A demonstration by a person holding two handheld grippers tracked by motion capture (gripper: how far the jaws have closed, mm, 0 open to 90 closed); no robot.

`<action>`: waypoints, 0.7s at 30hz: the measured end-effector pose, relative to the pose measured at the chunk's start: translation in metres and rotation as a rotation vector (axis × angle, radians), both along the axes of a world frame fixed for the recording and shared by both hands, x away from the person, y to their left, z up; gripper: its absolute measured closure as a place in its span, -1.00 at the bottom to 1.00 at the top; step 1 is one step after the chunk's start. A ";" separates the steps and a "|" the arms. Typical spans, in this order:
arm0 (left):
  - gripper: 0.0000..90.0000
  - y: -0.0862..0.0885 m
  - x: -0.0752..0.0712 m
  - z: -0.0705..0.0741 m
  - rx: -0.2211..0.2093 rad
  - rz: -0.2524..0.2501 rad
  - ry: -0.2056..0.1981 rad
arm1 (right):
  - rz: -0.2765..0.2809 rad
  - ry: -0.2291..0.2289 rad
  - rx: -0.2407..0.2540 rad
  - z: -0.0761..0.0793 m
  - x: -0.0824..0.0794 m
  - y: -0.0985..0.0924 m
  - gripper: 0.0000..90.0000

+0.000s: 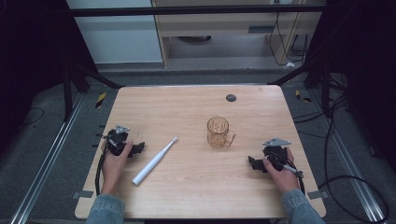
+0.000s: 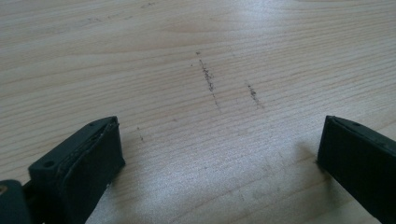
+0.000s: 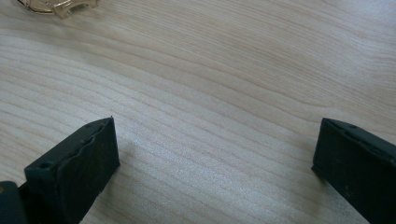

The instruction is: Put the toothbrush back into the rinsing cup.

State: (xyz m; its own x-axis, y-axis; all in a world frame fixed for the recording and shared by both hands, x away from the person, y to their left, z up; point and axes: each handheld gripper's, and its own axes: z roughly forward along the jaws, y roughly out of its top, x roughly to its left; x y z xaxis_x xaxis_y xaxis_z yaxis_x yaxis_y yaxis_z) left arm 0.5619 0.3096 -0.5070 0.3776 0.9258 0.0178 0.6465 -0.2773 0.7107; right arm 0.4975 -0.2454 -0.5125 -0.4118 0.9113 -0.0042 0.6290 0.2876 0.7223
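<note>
The toothbrush (image 1: 155, 161) lies on the bench (image 1: 196, 196) just right of the left gripper (image 1: 138, 148), slanting up toward the cup (image 1: 218, 131). Both grippers gape wide and empty; the right gripper (image 1: 252, 163) sits farther off, nearer the cup

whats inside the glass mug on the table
The amber glass mug stands upright on the wooden table and looks empty: through its clear wall there is just the wood grain. The very bottom is too small to make out. The toothbrush lies apart, to its left.
</note>
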 end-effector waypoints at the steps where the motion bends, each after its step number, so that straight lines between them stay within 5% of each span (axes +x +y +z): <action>1: -1.00 0.000 0.000 0.000 0.000 -0.001 0.000 | 0.001 0.000 0.000 0.000 0.000 0.000 -0.99; 11: -0.93 -0.003 0.000 0.004 0.011 0.007 0.018 | 0.003 0.000 0.001 0.000 0.000 0.000 -0.99; 17: -0.91 -0.006 -0.014 0.027 -0.003 0.043 -0.035 | 0.003 0.001 0.002 0.000 0.000 0.000 -0.99; 21: -0.91 -0.013 -0.027 0.039 0.022 0.012 -0.045 | 0.005 0.000 0.002 0.000 0.000 0.000 -0.99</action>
State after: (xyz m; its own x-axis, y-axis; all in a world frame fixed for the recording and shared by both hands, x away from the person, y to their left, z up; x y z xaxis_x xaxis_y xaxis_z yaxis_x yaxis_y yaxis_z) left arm 0.5354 0.2962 -0.4683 0.3646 0.9295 0.0551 0.6172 -0.2855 0.7332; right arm 0.4975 -0.2452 -0.5125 -0.4159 0.9094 -0.0019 0.6281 0.2888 0.7226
